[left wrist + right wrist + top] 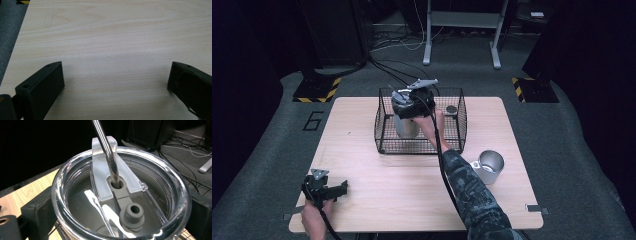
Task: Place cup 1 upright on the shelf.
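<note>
A steel tumbler [406, 126] with a clear lid [75, 185] and a bent metal straw [105, 147] is inside the black wire basket [412, 146]. My right gripper [412, 106] comes down on it from above, shut around the lid rim, with one finger [35, 210] on each side of it. I cannot tell whether the tumbler rests on the basket floor. My left gripper [344, 187] lies low over the table's near left corner. In the left gripper view it [116, 72] stands open over bare wood [112, 37].
A steel mug [489, 165] with a handle stands on the table to the right of the basket. A small dark round object [451, 109] lies in the basket's far right corner. The table's left edge [15, 50] runs close to my left gripper.
</note>
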`<state>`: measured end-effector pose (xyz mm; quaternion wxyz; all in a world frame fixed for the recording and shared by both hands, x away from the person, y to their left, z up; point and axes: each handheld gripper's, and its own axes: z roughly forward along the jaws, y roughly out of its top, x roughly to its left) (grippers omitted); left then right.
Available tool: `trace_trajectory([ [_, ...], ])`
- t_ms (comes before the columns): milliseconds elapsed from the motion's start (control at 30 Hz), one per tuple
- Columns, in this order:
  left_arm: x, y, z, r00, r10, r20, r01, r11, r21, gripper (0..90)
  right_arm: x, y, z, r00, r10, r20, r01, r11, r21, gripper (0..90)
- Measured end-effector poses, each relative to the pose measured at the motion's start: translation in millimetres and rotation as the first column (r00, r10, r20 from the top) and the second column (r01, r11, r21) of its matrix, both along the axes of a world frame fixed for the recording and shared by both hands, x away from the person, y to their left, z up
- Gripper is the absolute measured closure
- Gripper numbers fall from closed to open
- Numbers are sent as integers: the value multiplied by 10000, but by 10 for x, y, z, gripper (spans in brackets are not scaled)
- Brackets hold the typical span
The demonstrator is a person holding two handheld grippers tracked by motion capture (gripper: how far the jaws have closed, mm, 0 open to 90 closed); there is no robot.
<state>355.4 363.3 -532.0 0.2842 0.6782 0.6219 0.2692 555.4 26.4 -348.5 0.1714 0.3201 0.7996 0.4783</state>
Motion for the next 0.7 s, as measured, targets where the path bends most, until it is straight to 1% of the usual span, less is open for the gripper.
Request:
trace_trajectory([
  [200,-1,1,1,10000,-14,10,13,10000,40,4,50,17,-103,9996,-56,-262,51,9998,-180,33],
  [300,-3,2,4,10000,-32,-48,32,10000,28,4,79,15,-159,9992,-119,-379,109,9996,-276,33],
  [433,1,2,1,10000,-26,28,26,10000,66,3,96,29,-223,9979,-204,-608,179,9990,-408,33],
  [567,0,1,1,10000,-29,27,29,10000,72,4,121,47,-289,9976,-227,-661,187,9980,-606,32],
  [667,0,0,0,10000,-30,30,30,10000,41,4,134,52,-317,9966,-289,-777,243,9979,-597,32],
  [700,1,6,2,10000,-68,21,67,9999,116,4,137,54,-325,9965,-304,-777,253,9975,-653,32],
])
